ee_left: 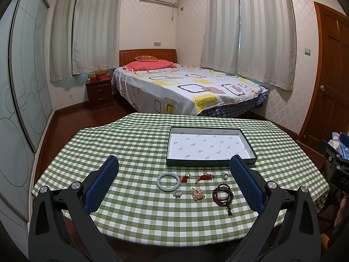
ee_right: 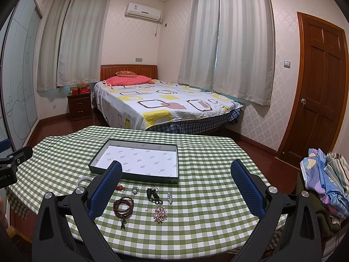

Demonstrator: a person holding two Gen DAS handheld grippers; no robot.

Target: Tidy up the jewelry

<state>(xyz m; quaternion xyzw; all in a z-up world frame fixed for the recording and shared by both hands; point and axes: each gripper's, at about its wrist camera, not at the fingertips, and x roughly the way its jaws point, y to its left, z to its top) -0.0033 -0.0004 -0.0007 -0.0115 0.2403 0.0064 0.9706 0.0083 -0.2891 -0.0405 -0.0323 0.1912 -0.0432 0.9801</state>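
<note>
An empty dark-rimmed box tray (ee_left: 168, 150) (ee_right: 96, 167) with a white lining sits on the green checked table. In front of it lie a pale jade bangle (ee_left: 168, 181) (ee_right: 81, 180), two red knotted cords (ee_left: 185, 178) (ee_left: 204, 177), a pearl ring (ee_left: 224, 176) (ee_right: 135, 190), a brown bead bracelet (ee_left: 223, 194) (ee_right: 123, 205), a gold brooch (ee_left: 197, 194) and a small silver piece (ee_left: 177, 194). The right wrist view adds a black cord (ee_right: 153, 194), a rhinestone brooch (ee_right: 160, 214) and a small clip (ee_right: 169, 197). My left gripper (ee_left: 173, 161) and right gripper (ee_right: 176, 166) hover open above the near table edge, holding nothing.
A bed (ee_left: 185, 87) stands beyond the table, with a nightstand (ee_left: 99, 93) to its left and a wooden door (ee_right: 320, 87) at the right. Folded cloth (ee_right: 325, 179) is piled right of the table. The other gripper shows at the edge of each view (ee_left: 336, 161) (ee_right: 11, 166).
</note>
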